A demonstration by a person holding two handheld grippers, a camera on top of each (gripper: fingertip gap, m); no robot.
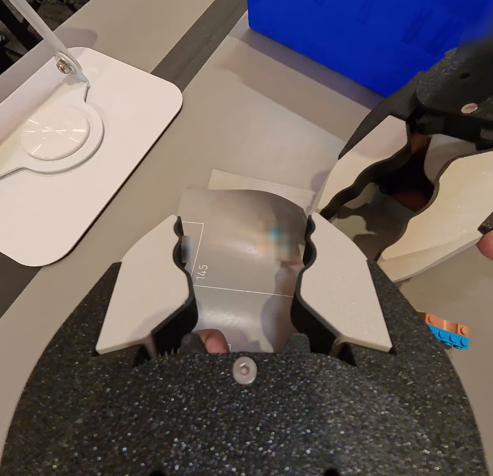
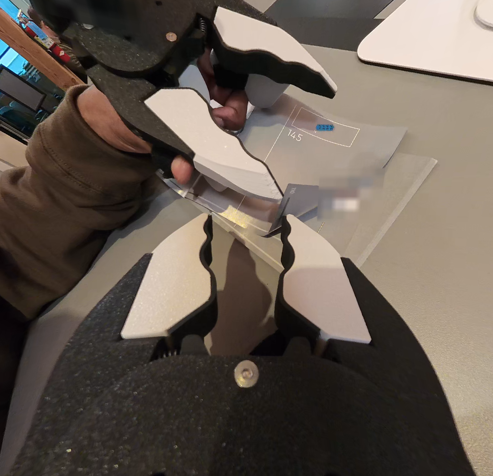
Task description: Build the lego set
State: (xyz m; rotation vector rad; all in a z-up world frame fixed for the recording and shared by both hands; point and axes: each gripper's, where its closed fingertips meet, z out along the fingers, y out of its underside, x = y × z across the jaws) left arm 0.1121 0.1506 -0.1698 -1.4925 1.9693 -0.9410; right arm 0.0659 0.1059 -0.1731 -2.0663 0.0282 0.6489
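Both grippers gape empty over the instruction booklet [image 1: 240, 249] on the worktop [image 1: 186, 116]: left gripper [image 1: 244, 232] directly above it, right gripper [image 1: 394, 201] at two o'clock.

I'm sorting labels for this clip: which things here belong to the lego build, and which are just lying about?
Job:
booklet
lego piece
left gripper
right gripper

Lying about:
blue bin
white stand base
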